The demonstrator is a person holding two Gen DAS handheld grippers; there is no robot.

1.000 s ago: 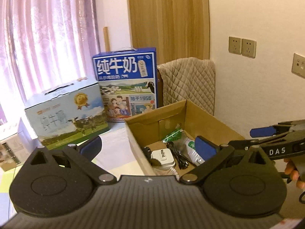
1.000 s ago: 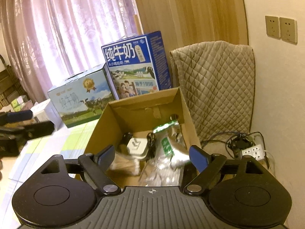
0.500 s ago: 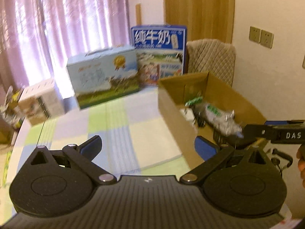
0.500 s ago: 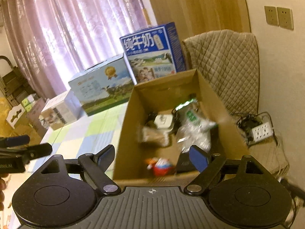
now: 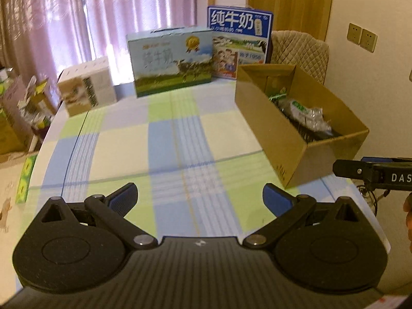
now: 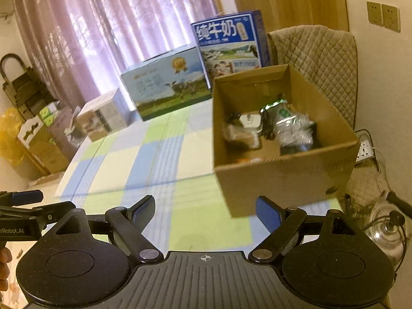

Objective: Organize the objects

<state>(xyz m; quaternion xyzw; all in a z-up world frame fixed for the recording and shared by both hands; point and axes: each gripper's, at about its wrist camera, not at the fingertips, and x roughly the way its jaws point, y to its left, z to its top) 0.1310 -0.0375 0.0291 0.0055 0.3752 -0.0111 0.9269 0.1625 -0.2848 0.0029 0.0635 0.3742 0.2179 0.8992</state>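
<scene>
The open cardboard box (image 6: 283, 170) sits at the right edge of the table, toward its near right corner, and already holds the loose items: a white charger plug (image 6: 249, 121), a crinkled plastic packet with green print (image 6: 289, 123), a dark cable (image 5: 312, 131) and something brownish that is too blurred to name. Both tools are empty. The left gripper (image 5: 199, 198) hangs over the bare middle of the table with its fingers spread wide, and the right gripper (image 6: 205, 209) is just short of the box's near wall, its fingers likewise well apart. The likeliest trouble is the box itself: it lies so close to the table's right edge that a nudge from the right gripper could push it off toward the power strip (image 6: 364, 150) and glass kettle (image 6: 386, 229) below. Both views are smeared, so a hasty reach could also miss. The table wears a checked cloth (image 5: 175, 139) in blue, green and cream. Two milk cartons (image 5: 239, 41) and a small white box (image 5: 87, 90) stand along its far edge, before pink curtains (image 5: 103, 18); a quilted chair (image 6: 319, 59) stands by the wall.
</scene>
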